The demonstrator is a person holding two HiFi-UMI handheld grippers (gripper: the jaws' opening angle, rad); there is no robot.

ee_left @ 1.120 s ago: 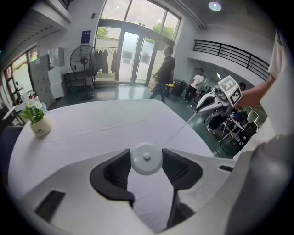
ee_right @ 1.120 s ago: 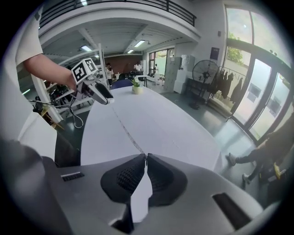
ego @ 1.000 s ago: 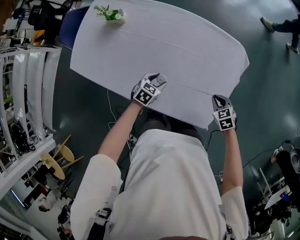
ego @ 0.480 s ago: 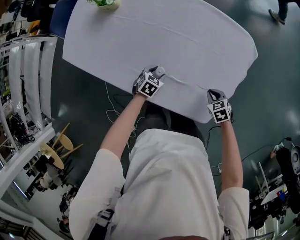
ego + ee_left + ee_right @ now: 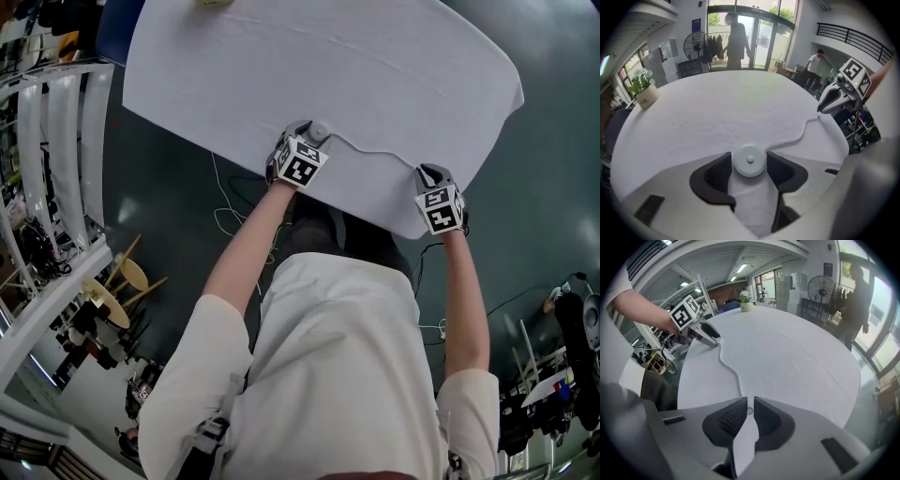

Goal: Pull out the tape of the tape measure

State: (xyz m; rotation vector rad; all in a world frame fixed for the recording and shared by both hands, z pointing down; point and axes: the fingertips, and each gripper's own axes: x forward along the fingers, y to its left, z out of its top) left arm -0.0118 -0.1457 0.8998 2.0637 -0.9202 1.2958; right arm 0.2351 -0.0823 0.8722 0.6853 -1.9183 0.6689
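- At the far left of the white cloth-covered round counter (image 5: 375,75), seen from the left gripper view: a small green plant in a pale pot (image 5: 642,91), well apart from everything else.
- At the counter's near edge: the left claw (image 5: 750,165), tilted steeply down over the cloth, jaws spread wide and just now opening further, black pads right beside the case's rim rather than squeezing it.
- Between those spread jaws, lying flat on the cloth: the round white tape-measure case (image 5: 749,158), with a small button at its centre.
- Leading rightward from the case: the thin white tape (image 5: 799,136), drawn out in a loose wavy line on the cloth along the near edge.
- At the tape's far end: the right claw (image 5: 749,411), also angled steeply down at the counter's edge, jaws pressed almost together and pinching the small tab at the tape's tip.
- Claws well apart, with the tape spanning the whole gap between them.
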